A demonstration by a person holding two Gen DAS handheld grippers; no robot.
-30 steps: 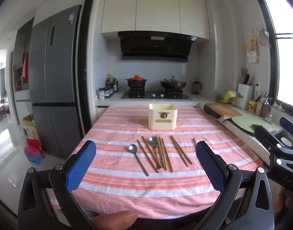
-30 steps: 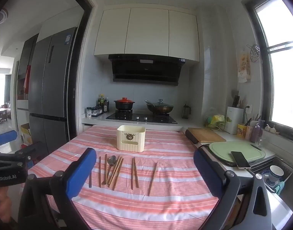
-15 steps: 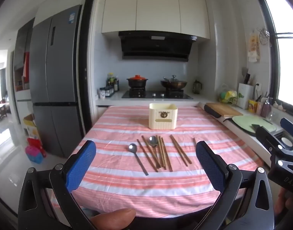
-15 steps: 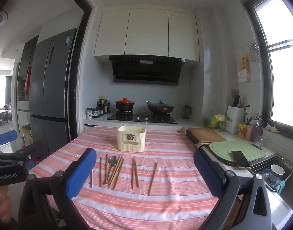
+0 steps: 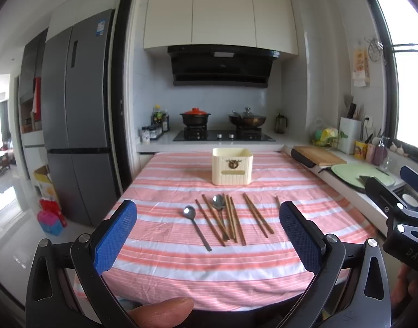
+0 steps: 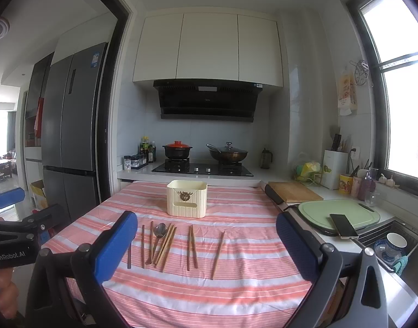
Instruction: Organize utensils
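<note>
A cream utensil box [image 5: 232, 166] stands upright at the far middle of the striped table [image 5: 168, 262]; it also shows in the right wrist view [image 6: 186, 198]. In front of it lie two metal spoons [image 5: 196, 225] [image 5: 219, 207] and several wooden chopsticks [image 5: 257, 216] spread side by side, also seen in the right wrist view [image 6: 192, 247]. My left gripper [image 5: 207, 235] is open and empty, above the table's near edge. My right gripper [image 6: 206, 242] is open and empty, to the right of the left one.
A counter on the right holds a wooden board [image 6: 293, 191], a green cutting board [image 6: 337, 213] with a phone [image 6: 343, 226], and a sink [image 6: 392, 243]. The stove with pots [image 6: 202, 164] is behind the table. A fridge [image 5: 77, 114] stands at left.
Both grippers have shifted very slightly; the view is nearly the same. Nothing on the table has moved.
</note>
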